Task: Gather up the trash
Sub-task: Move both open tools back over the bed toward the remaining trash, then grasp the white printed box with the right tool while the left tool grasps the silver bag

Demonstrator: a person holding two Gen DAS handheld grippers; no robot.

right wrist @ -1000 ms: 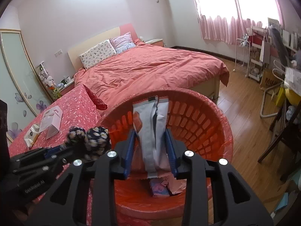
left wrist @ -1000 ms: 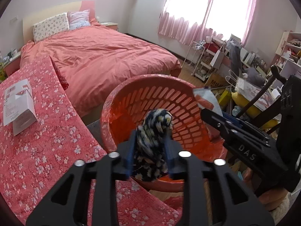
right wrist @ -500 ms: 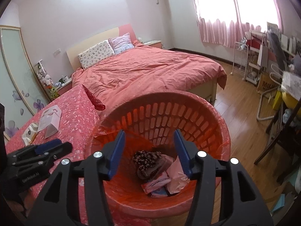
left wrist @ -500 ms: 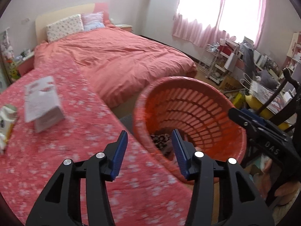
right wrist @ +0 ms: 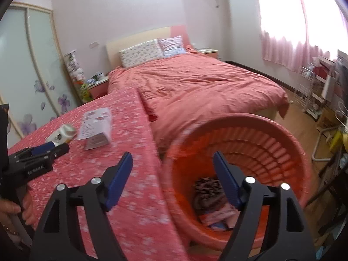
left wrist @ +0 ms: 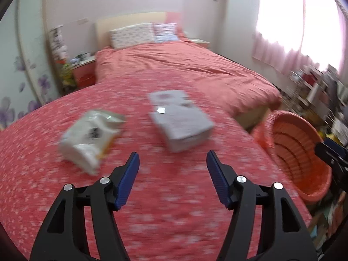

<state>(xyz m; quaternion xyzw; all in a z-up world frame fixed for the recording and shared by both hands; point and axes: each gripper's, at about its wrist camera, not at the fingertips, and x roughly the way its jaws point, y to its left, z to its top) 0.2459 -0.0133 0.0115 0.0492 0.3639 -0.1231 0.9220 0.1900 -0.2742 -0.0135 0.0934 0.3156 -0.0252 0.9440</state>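
— Both hand-held grippers have swung off the orange basket (right wrist: 289, 152); the dark floral cloth (right wrist: 206, 191) and wrappers now lie inside.

— Next?

— Left hand-held gripper (left wrist: 171, 163), jaws opening and empty, should straddle the crumpled white packet (left wrist: 89, 139), then the paper box (left wrist: 180, 121), both on the worktop (left wrist: 43, 184). Right hand-held gripper (right wrist: 171, 163), opening, empty.

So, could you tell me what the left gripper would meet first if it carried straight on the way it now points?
Probably the red flowered cloth on the table: the left gripper, jaws opening and empty, aims down at bare cloth short of the flat grey-white paper box. Blur makes the depth uncertain.
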